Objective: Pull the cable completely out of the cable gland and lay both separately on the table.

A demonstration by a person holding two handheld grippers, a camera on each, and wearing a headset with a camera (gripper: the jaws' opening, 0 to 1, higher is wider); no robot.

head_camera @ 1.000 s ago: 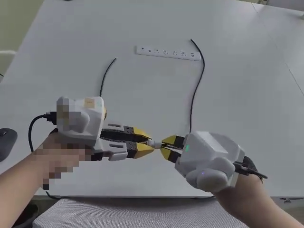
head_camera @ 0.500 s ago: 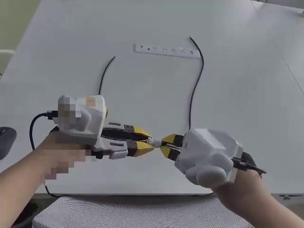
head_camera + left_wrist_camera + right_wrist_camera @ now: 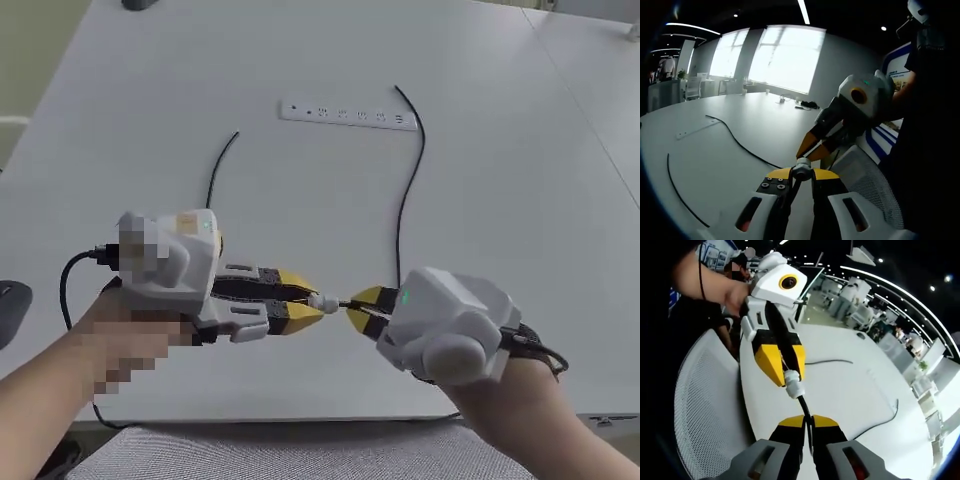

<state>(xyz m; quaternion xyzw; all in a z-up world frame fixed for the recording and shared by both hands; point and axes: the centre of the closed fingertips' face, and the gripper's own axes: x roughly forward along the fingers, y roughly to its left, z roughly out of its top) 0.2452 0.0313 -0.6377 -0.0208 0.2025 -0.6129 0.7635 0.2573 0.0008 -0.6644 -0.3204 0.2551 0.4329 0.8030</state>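
- In the head view, two hand-held grippers meet tip to tip in the air above the near edge of a white table [image 3: 500, 200], at about 6 o'clock in the picture.
- The left gripper [image 3: 312, 300] reaches in from 9 o'clock. Its yellow jaws are clamped together on a small white cable gland [image 3: 322, 299].
- The right gripper [image 3: 354, 306] reaches in from 3 o'clock. Its jaws are pinched on the thin black cable [image 3: 342, 302] that comes out of the cable gland.
- The two grips face opposite ways along the line of the cable. Judging from the task, this lets the hands draw apart so the cable slides straight out. The cable is not yet free, and neither piece lies on the table.
- A white power strip [image 3: 348, 114] lies at 12 o'clock, well apart from the grippers.
- A long black lead [image 3: 410, 190] runs from near the strip's right end down toward the right gripper, whose body hides the lead's near end. It cannot be told whether this is the far part of the held cable.
- A short black wire [image 3: 222, 165] lies at 10 o'clock.
- The right gripper view adds detail the head view lacks. A short bare stretch of cable rises from its own jaws toward 12 o'clock and enters the cable gland's narrow end.
- The left gripper view shows the cable gland seated as a round knob between its own jaw tips, with the right gripper beyond at 1 o'clock. The cable itself is hard to pick out there.
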